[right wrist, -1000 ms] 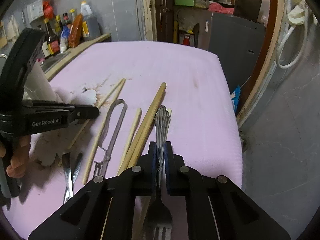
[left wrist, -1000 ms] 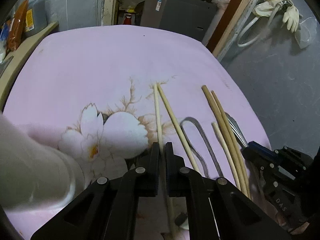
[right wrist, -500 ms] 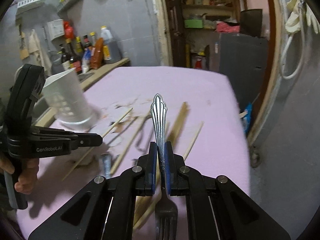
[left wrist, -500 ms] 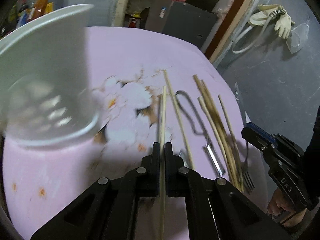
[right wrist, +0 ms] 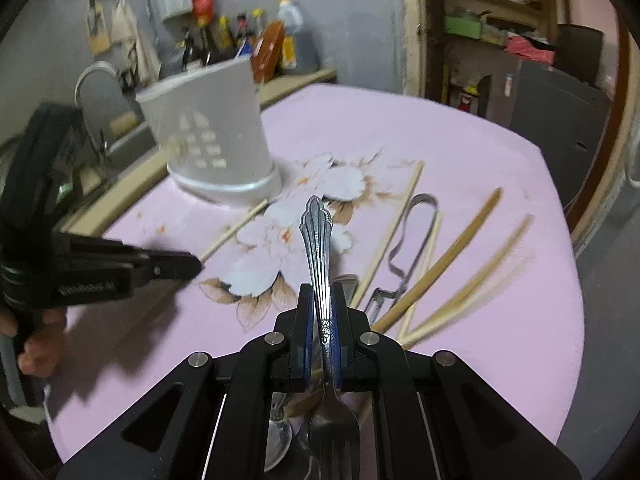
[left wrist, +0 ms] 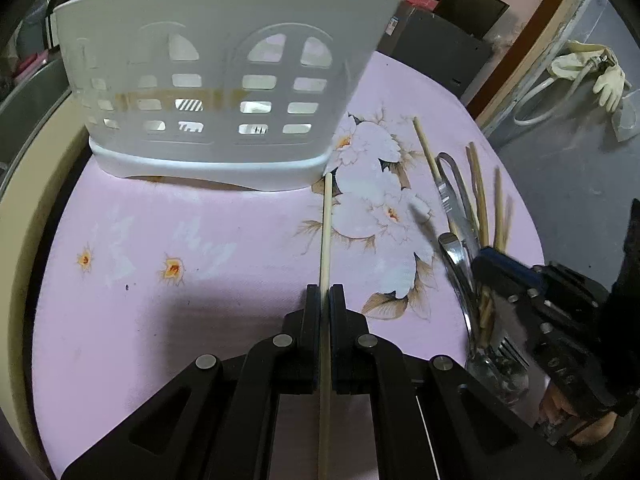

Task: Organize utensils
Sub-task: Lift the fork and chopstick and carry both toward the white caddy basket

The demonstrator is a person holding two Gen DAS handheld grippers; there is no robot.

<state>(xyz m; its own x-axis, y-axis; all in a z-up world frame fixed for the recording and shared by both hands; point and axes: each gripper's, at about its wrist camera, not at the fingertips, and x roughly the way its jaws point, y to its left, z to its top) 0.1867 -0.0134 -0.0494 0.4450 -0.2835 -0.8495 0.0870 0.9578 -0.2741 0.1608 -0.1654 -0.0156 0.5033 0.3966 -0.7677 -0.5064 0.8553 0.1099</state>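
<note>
My left gripper (left wrist: pixel 324 295) is shut on a pale wooden chopstick (left wrist: pixel 326 224), whose far tip points at the base of the white perforated utensil holder (left wrist: pixel 216 80). In the right wrist view the same holder (right wrist: pixel 212 140) stands at the left on the pink floral cloth (right wrist: pixel 460 148). My right gripper (right wrist: pixel 323 300) is shut on a silver fork (right wrist: pixel 318 236), handle pointing forward and tines toward the camera. More chopsticks (right wrist: pixel 440 268), a metal peeler (right wrist: pixel 416 236) and a spoon (right wrist: pixel 278 436) lie on the cloth to the right.
A beige counter edge (left wrist: pixel 28 184) borders the cloth on the left. Bottles (right wrist: pixel 272 40) and a faucet (right wrist: pixel 90 96) stand behind the holder. A dark cabinet (right wrist: pixel 560 108) sits beyond the table's far edge, with grey floor (left wrist: pixel 580 168) to the right.
Both grippers have lifted their utensils and swung left toward the white holder, which now fills the left wrist view. The fork has left the pile of chopsticks.
</note>
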